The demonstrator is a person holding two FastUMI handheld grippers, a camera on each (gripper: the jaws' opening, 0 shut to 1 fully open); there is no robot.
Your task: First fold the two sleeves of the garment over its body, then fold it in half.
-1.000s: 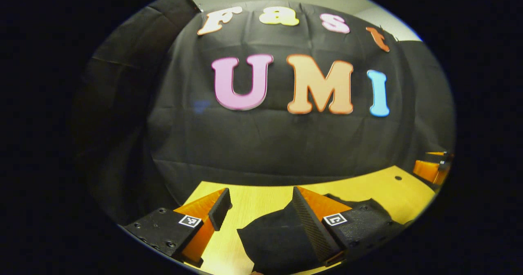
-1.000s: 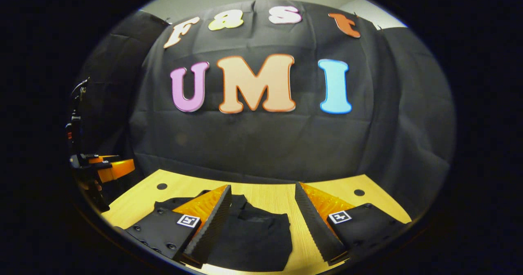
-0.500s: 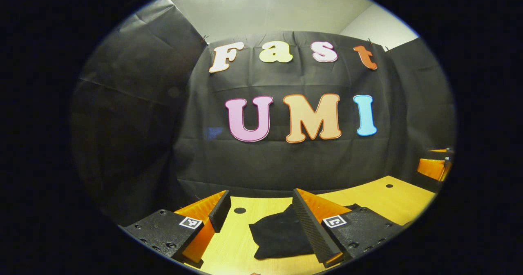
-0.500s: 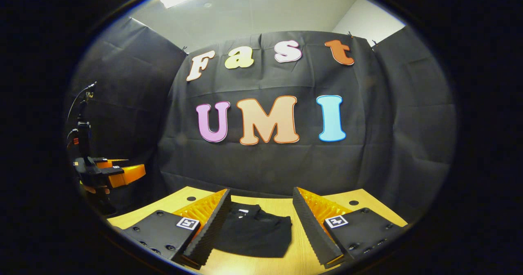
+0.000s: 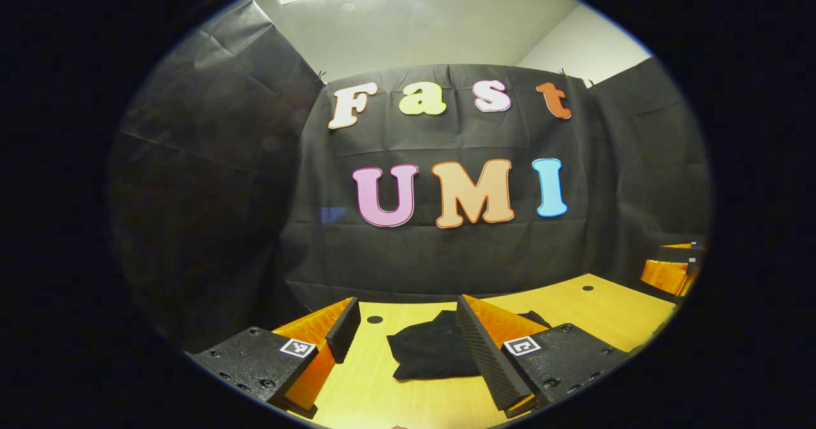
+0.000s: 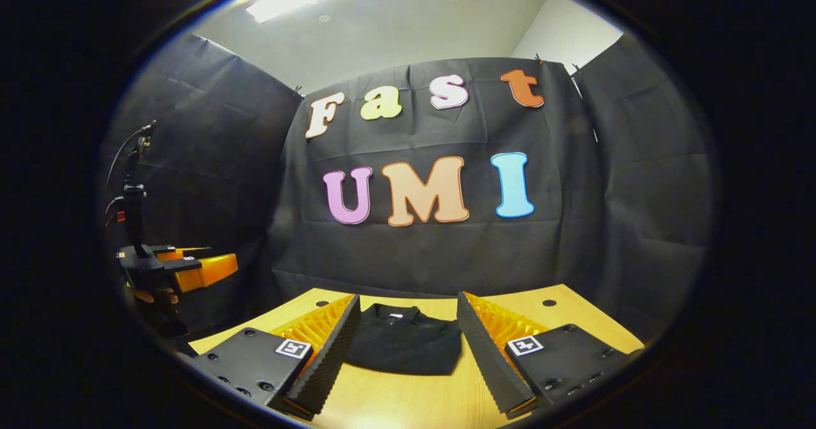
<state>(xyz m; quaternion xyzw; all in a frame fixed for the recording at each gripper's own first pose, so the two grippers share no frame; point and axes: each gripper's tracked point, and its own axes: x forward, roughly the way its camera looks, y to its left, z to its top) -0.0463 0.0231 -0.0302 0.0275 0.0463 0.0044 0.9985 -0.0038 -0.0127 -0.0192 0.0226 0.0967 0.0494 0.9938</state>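
Observation:
The black garment (image 5: 428, 352) lies folded into a compact bundle on the yellow wooden table (image 5: 593, 305). In the left gripper view my left gripper (image 5: 408, 330) is open and empty, raised back from the bundle, whose right side is hidden behind the right finger. In the right gripper view the folded garment (image 6: 405, 349) shows between the fingers, farther off on the table (image 6: 382, 403). My right gripper (image 6: 408, 327) is open with nothing in it. The left gripper (image 6: 191, 269) appears at the far left of that view, and the right gripper (image 5: 669, 269) at the far right of the left gripper view.
Small round holes (image 5: 375, 319) (image 6: 549, 303) mark the tabletop near its far edge. Black cloth walls close the booth behind and at both sides. A hand (image 6: 153, 295) holds the left gripper below its body.
Both grippers have drawn back and lifted away from the garment, so it looks smaller and farther off. The garment itself stays folded in place.

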